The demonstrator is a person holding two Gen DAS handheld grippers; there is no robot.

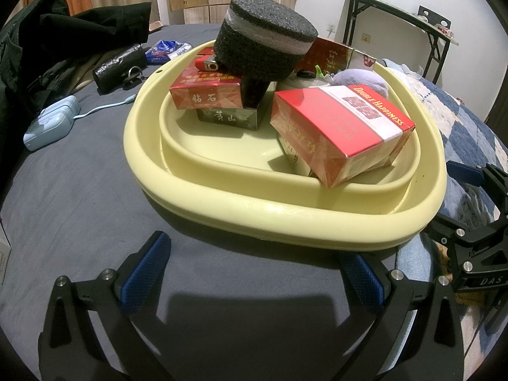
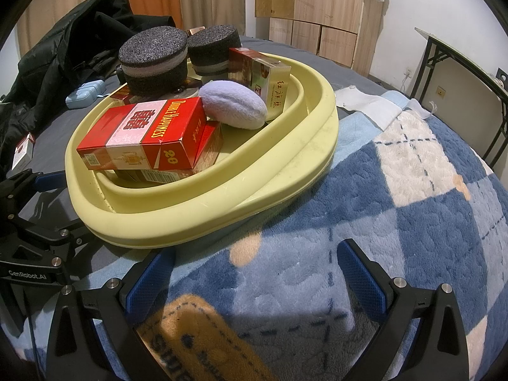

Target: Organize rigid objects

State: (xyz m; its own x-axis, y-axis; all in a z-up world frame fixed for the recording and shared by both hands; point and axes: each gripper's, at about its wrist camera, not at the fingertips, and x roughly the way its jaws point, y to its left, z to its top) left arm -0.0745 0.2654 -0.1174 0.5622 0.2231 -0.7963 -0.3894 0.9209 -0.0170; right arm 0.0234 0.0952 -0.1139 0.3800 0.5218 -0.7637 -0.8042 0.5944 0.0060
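Beside the filled yellow basin [image 1: 285, 212], both grippers' jaws gape wide, empty.

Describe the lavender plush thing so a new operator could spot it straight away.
Find the pale yellow basin on the bed. Inside it, at the side nearer the blue checked blanket, lies the lavender plush pad, between the Double Happiness carton and a red-and-gold carton. It is the only soft, rounded, fuzzy item; its neighbours are printed boxes and dark foam discs.
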